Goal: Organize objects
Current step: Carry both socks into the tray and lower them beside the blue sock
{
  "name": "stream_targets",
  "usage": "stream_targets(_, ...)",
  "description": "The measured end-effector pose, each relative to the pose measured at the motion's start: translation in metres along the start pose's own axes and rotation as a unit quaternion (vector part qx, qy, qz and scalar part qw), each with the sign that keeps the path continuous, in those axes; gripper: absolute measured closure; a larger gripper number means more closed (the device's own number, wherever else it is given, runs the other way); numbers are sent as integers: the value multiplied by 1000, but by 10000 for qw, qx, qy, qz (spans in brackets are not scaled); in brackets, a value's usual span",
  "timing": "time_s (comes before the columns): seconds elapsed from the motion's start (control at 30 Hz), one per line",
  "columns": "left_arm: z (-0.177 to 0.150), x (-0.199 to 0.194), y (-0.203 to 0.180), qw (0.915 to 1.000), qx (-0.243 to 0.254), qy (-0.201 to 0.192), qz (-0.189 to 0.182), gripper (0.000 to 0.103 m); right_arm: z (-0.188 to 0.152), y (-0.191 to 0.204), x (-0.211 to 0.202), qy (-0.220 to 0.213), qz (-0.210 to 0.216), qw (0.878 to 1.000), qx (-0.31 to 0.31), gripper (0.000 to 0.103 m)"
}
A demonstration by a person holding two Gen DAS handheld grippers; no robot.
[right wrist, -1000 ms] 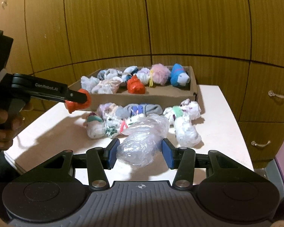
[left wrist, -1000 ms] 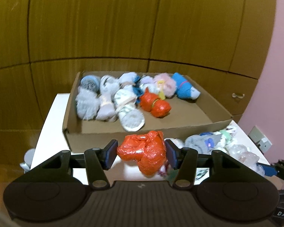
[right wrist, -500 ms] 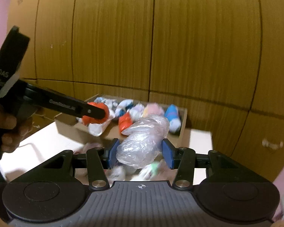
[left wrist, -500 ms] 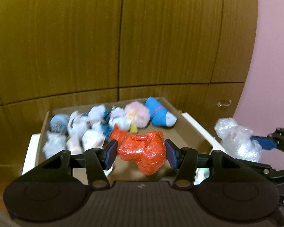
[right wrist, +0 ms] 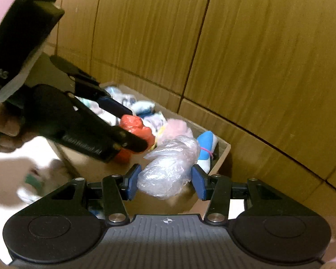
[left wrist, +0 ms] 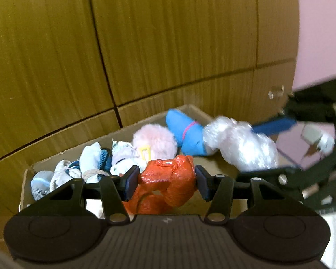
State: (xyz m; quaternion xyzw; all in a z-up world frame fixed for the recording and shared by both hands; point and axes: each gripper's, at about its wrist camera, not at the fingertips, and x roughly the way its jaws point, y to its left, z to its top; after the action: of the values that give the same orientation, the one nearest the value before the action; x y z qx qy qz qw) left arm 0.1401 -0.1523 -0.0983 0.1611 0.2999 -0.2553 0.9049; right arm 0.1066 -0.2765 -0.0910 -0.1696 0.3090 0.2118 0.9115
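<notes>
Orange plastic-bag bundle [left wrist: 168, 179] clamped between the jaws of the left gripper [left wrist: 165, 180], carried above the near part of the cardboard box [left wrist: 190, 109]. Clear plastic-bag bundle [right wrist: 170, 165] pinched the same way in the right gripper [right wrist: 164, 182], hanging above the box toward its right end, close beside the blue sock roll [right wrist: 206, 148]. Both sets of jaws narrow, closed on their bundles.

Inside the box, along its far wall: blue sock roll, pink fluffy bundle [left wrist: 154, 141], then pale rolled socks [left wrist: 89, 159] running to the left end. Bare cardboard floor visible at the front of the box. Behind the box, wooden cabinet doors [left wrist: 168, 44]. Beside the box, a strip of white counter [right wrist: 236, 206].

Risks, as a judgement: two grippers crowded over the same box, so a knock between them possible. Slippery, springy plastic likely to slide out of a light pinch. Release too near the right end apt to send the clear bundle over the box wall onto the counter.
</notes>
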Motion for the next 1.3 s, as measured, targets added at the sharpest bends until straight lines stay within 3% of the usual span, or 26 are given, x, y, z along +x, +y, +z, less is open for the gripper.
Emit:
stream_targets(0.4,5,34,-6,9929,1134,213,-277,53,-5,2,70,603,363,9945,-772,50)
stream_targets(0.5,4,42,-1,9934,1068,294,-281,53,-4,5,80,704,385,9920,-974,50)
stream_targets(0.53,5,44,2,9939,1015,322,-291,53,-4,5,82,588,17,9945,-867,50)
stream_targets(0.77,7,46,6,9947,924,368,-249,52,-4,3,92,609,7,9949,-801,49)
stream_targets(0.9,7,44,5,9946,964,318,-199,50,-8,6,89,571,-16,9952,-800,42)
stream_targets(1.3,15,23,1,9954,923,188,-187,42,-12,10,73,479,-160,9960,-738,40)
